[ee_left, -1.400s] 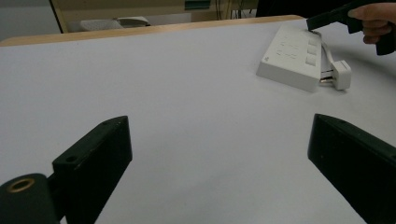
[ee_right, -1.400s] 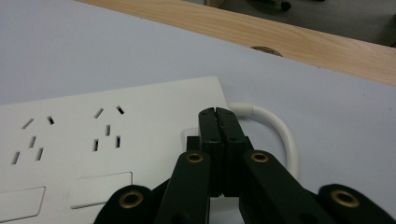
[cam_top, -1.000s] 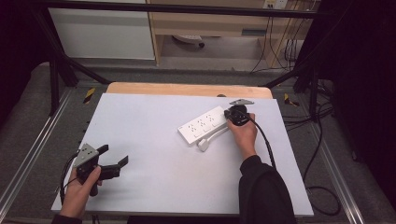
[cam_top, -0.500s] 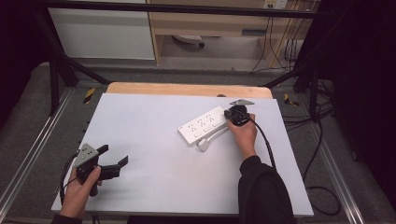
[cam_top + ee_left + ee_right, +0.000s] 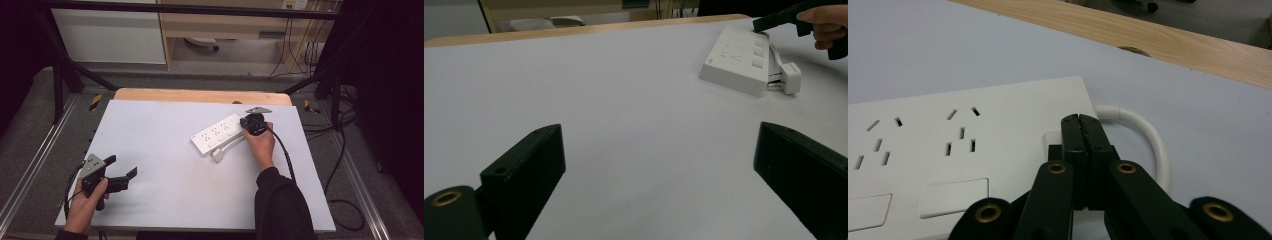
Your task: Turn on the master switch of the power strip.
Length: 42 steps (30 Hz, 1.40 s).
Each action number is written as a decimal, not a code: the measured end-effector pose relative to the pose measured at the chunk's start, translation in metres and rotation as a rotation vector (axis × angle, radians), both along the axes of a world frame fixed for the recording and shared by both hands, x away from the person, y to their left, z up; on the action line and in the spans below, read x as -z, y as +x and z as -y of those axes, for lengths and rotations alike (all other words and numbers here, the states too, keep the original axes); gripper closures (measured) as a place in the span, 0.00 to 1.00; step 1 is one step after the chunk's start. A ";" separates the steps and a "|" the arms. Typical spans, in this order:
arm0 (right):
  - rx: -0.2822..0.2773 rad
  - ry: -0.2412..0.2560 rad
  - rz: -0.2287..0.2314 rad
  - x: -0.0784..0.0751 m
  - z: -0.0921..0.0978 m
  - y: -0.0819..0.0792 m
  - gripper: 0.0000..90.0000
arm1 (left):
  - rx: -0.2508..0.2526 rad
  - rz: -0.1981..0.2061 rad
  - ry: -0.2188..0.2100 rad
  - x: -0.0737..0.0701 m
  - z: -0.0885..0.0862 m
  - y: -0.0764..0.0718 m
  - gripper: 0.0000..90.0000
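We see a pale grey counter (image 5: 165, 150) with a wooden far edge; the power strip (image 5: 217, 135) lies right of centre. Right tool (image 5: 245, 123) pressed together on it; left tool (image 5: 122, 170) spread, well apart.

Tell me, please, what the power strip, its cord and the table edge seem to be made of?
Power strip: probably hard plastic, smooth matt white, with crisp moulded slots and edges. Cord: looks like white rubbery or PVC sheathing, since it bends in a smooth loop. Table edge: pale wood or wood laminate, showing grain lines.
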State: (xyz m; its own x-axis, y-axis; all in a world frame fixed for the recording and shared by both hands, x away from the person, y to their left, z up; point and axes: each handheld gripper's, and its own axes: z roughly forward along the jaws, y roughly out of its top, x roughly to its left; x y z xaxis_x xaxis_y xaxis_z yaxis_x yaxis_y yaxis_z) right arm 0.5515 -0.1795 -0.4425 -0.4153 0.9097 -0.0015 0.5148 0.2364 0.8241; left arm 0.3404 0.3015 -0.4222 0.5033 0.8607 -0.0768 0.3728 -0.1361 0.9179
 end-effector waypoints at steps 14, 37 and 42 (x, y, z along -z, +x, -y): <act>0.000 0.007 -0.001 0.000 0.001 0.000 1.00 | 0.001 -0.004 0.003 0.000 0.000 0.000 0.07; 0.014 0.019 0.011 0.002 0.004 -0.001 1.00 | -0.001 -0.005 0.004 0.001 -0.001 0.001 0.07; 0.013 0.019 0.013 0.002 0.004 -0.001 1.00 | -0.001 -0.004 0.004 0.001 0.000 0.001 0.07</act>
